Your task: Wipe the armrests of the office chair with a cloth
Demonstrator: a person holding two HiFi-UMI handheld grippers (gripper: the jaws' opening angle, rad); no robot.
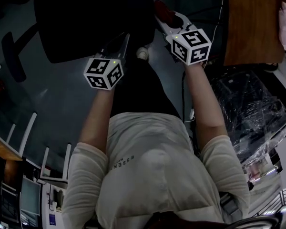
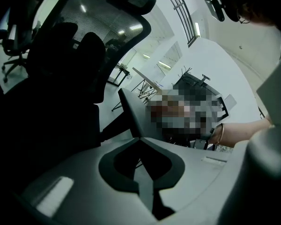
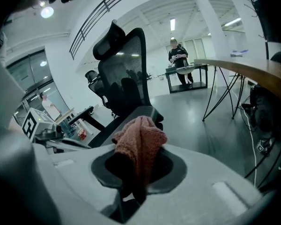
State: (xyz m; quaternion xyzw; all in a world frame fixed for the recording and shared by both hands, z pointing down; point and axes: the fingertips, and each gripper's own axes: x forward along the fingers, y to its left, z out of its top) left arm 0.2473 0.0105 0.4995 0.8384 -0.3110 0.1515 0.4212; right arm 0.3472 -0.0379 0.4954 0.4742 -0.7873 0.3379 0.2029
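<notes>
Person stood over dark chair (image 1: 86, 23), arms stretched forward. Left gripper (image 1: 125, 39) pointed at chair's edge. Right gripper (image 1: 168, 19) carried red cloth (image 1: 162, 9) just beside chair. Wooden table (image 1: 252, 23) upper right.

Left gripper (image 1: 120, 47): jaws together, empty, at the office chair's (image 1: 90, 18) near edge.
Right gripper (image 1: 174, 22): clamped on cloth (image 3: 139, 142) (pink, bunched), right of chair.
Forearms: both stretched forward.
</notes>
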